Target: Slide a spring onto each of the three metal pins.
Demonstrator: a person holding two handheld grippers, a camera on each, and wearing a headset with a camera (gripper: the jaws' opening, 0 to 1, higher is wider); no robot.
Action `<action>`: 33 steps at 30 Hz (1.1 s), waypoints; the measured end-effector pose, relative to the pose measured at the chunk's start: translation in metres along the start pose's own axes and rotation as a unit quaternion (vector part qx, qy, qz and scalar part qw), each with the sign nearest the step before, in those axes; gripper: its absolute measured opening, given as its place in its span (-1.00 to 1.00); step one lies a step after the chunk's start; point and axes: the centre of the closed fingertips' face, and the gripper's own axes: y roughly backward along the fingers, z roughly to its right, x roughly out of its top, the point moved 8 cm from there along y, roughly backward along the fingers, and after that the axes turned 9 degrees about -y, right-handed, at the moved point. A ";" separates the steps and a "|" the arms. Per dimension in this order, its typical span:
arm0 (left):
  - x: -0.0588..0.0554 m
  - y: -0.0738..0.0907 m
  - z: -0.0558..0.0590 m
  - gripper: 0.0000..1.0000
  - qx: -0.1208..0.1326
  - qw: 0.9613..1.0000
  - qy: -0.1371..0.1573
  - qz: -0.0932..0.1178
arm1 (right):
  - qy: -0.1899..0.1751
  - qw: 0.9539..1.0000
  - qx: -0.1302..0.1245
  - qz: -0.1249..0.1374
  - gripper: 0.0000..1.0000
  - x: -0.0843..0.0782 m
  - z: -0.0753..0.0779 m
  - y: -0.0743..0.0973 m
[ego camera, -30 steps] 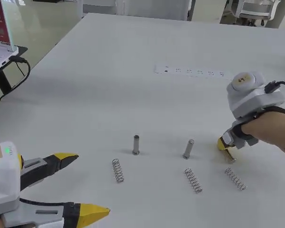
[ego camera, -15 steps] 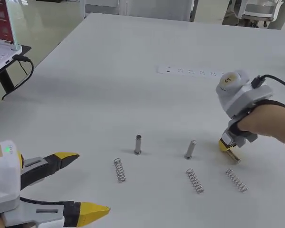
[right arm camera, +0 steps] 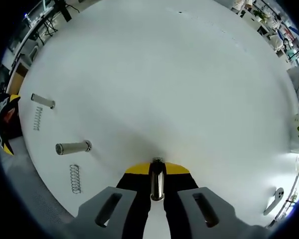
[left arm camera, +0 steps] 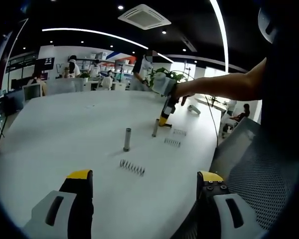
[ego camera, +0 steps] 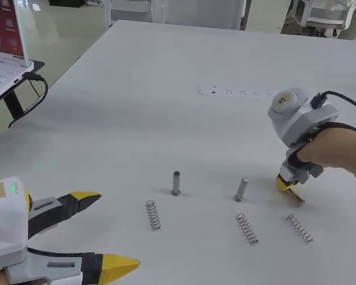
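Right claw (ego camera: 288, 186): clamped on the third pin (right arm camera: 157, 183), just right of the middle pin (ego camera: 241, 189) and low over the desk (ego camera: 166, 107). I cannot tell whether the pin's far end touches the surface.
Left claw (ego camera: 104, 230): jaws spread wide, carrying nothing, well to the left of the middle pin and nearer me.
Standing pins: the middle pin is upright. The left pin (ego camera: 176, 183) is upright too, off to the middle pin's left.
Springs: all three lie flat, none on a pin. The centre spring (ego camera: 247, 228) is just on my side of the middle pin, the right spring (ego camera: 299, 228) is further right, and the left spring (ego camera: 153, 214) is out to the left.
Step, as I read it: standing the third pin up beside the middle pin, before any spring goes on.
Risk one: the held pin looks tilted in the head view. If I let go before its base sits flat, I expect it to topple and roll, perhaps into the right spring.
Risk two: the right claw works close to the middle pin. A wide opening or a sideways pull-back could knock that pin over.
Risk three: the springs look thin and light. A hard pinch could bend the coils, and a loose one could let a spring flick away from the middle pin.
Risk four: a freestanding pin may tip if a spring is pushed down off-axis.
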 end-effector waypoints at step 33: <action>0.010 -0.005 0.007 0.63 -0.015 1.000 -0.015 0.001 | -0.031 0.987 0.019 0.159 -0.90 -0.046 -0.002 0.040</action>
